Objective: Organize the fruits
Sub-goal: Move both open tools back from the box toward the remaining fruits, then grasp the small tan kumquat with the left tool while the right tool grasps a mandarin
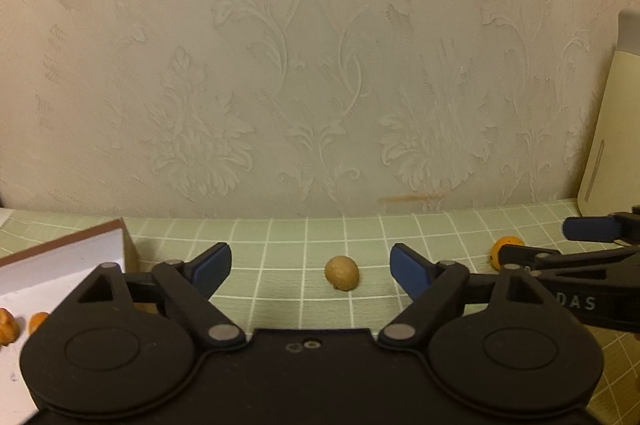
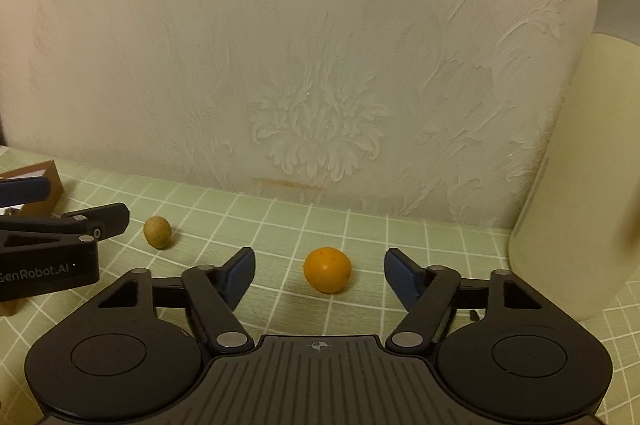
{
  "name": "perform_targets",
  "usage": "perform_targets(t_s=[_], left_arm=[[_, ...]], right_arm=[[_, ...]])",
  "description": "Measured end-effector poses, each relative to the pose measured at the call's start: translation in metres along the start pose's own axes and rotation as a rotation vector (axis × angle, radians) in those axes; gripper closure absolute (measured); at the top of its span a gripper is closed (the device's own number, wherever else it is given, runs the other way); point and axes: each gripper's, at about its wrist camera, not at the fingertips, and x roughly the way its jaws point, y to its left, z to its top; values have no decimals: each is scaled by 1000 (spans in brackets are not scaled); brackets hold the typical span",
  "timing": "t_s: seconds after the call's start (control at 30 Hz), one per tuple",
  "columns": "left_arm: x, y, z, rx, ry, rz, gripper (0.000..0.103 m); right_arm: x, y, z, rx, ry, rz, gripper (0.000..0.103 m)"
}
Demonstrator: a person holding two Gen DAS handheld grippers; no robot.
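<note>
A small brown round fruit (image 1: 342, 273) lies on the green checked tablecloth, just ahead of and between the fingers of my left gripper (image 1: 310, 267), which is open and empty. It also shows in the right wrist view (image 2: 157, 232). An orange (image 2: 327, 269) lies just ahead of my right gripper (image 2: 319, 273), which is open and empty. The orange shows partly hidden behind the right gripper in the left wrist view (image 1: 505, 250). A white box with a brown rim (image 1: 60, 265) at the left holds small orange-brown fruits (image 1: 38, 321).
A patterned wall (image 1: 320, 65) rises close behind the table. A tall cream container (image 2: 580, 185) stands at the right by the wall. The box's corner shows in the right wrist view (image 2: 48, 185) behind the left gripper (image 2: 52, 237).
</note>
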Motion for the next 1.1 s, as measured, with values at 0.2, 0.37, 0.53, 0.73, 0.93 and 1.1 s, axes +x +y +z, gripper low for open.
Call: perform_targets(t_s=[0.2, 0.37, 0.53, 0.73, 0.93, 1.1], left_arm=[[17, -2, -3, -16, 43, -21, 40], [28, -4, -4, -12, 59, -20, 44], [38, -5, -6, -2, 78, -22, 48], [49, -6, -6, 3, 79, -13, 48], [57, -9, -6, 8, 100, -44, 57], [63, -12, -6, 22, 122, -37, 60]], right_arm=[[12, -2, 0, 16, 12, -11, 39], [22, -3, -4, 19, 28, -18, 43], [32, -4, -9, 27, 48, -19, 45], [36, -2, -7, 18, 49, -23, 49], [43, -3, -4, 21, 58, -23, 56], [48, -5, -2, 20, 94, -13, 58]])
